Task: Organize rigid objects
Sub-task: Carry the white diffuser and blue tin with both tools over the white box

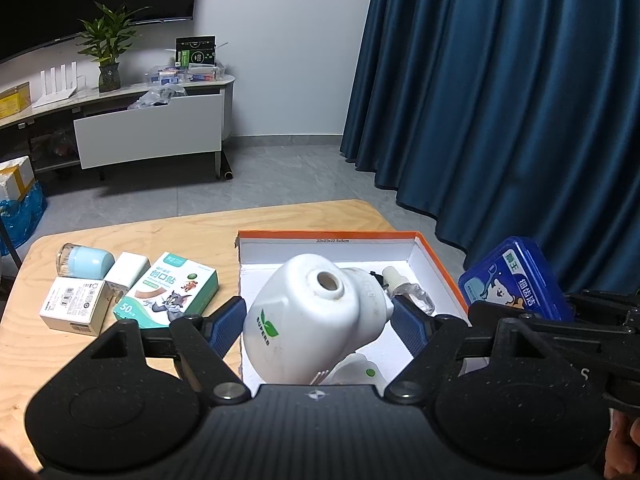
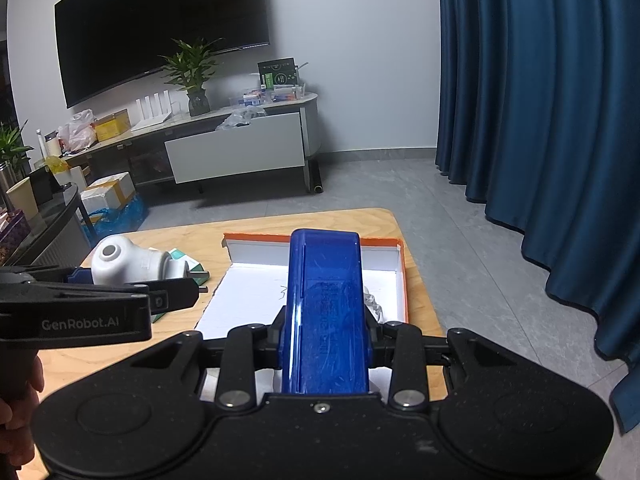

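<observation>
My left gripper [image 1: 318, 320] is shut on a white plug-in device [image 1: 308, 316] with a green leaf logo, held above the orange-rimmed white box [image 1: 440, 268]. The device also shows in the right wrist view [image 2: 128, 264], left of the box [image 2: 402, 280]. My right gripper [image 2: 325, 340] is shut on a blue plastic case [image 2: 325, 312], held over the box; the case also shows at the right in the left wrist view [image 1: 516, 280]. A small clear bottle [image 1: 408, 288] and a white item with a green dot [image 1: 360, 372] lie inside the box.
On the wooden table [image 1: 192, 232], left of the box: a bandage box with a cartoon cat [image 1: 168, 292], a white carton [image 1: 74, 312], a white block [image 1: 126, 268], a light-blue capped jar [image 1: 84, 262]. Blue curtain [image 1: 500, 100] at right. TV cabinet behind.
</observation>
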The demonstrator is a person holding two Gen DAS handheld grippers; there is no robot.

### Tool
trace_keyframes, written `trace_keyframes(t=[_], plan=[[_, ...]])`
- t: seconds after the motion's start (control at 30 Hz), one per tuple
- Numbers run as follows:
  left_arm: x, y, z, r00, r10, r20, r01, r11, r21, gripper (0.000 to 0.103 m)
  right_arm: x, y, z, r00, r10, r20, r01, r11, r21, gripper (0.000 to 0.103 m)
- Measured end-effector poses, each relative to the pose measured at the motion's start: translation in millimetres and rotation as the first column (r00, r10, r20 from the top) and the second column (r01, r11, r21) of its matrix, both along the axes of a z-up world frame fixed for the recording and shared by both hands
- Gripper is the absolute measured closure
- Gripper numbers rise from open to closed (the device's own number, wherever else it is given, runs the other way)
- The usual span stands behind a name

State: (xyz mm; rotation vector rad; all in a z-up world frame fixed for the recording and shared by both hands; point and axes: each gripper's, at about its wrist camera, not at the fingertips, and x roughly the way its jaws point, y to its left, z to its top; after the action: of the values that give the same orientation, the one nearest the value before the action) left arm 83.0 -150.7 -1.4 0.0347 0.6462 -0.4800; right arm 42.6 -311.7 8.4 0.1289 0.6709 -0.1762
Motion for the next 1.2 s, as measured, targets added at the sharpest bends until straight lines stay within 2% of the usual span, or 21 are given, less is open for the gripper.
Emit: trace_keyframes(t=[0.7,1.2], plan=[[14,-8,-7,1.000,-0.010,-0.018,0.010,1.000,0.011,0.023,16,-4,-13,0.999,-0.013,-0.029,0.013,1.000,-0.008,0.063],[39,-15,-17,0.999,-0.003,-0.041,0.004,1.000,0.027,0.023,45,-10,-25,0.998,-0.030,-0.061,0.028,0.999,-0.040,0.063]])
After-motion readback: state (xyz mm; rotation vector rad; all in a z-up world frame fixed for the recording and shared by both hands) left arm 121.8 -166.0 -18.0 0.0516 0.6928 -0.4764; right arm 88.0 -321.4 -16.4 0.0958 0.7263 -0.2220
